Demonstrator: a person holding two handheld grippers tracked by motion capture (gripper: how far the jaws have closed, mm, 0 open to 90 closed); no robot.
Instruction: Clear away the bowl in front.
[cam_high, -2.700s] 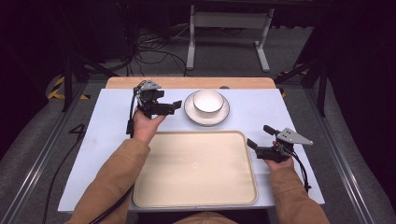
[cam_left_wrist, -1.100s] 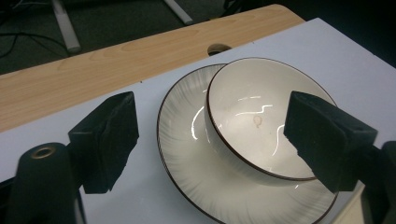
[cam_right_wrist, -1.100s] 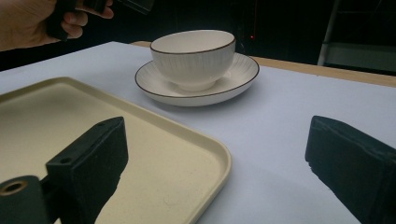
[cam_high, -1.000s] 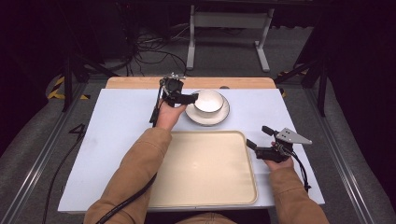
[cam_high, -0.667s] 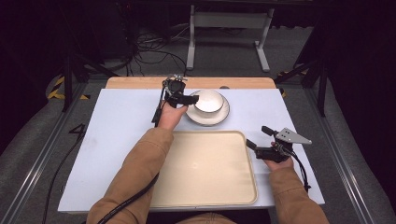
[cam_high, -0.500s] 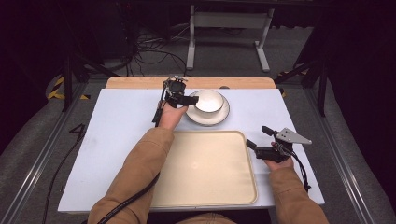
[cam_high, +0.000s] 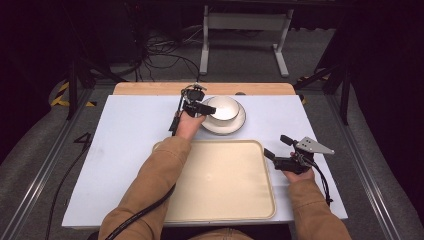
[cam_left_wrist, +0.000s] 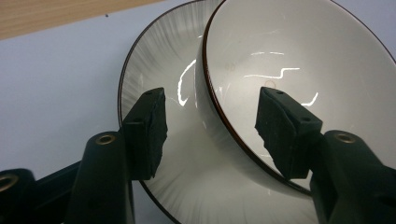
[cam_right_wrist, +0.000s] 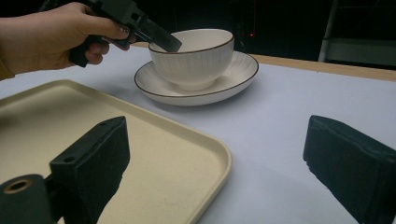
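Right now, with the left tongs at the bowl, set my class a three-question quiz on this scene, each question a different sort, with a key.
1. True or false: the bowl stands on the tray.
2. Multiple choice: the left tongs have their jaws
A. both outside the bowl
B. one inside the bowl's rim and one outside it
C. shut on the saucer
3. Short answer: what is between the jaws of the right tongs?

Key
1. False: it stands on the saucer, on the white table beyond the tray.
2. B: they straddle the rim and have just been closing, pads not yet pressing.
3. Nothing; they are open, beside the tray's right edge.
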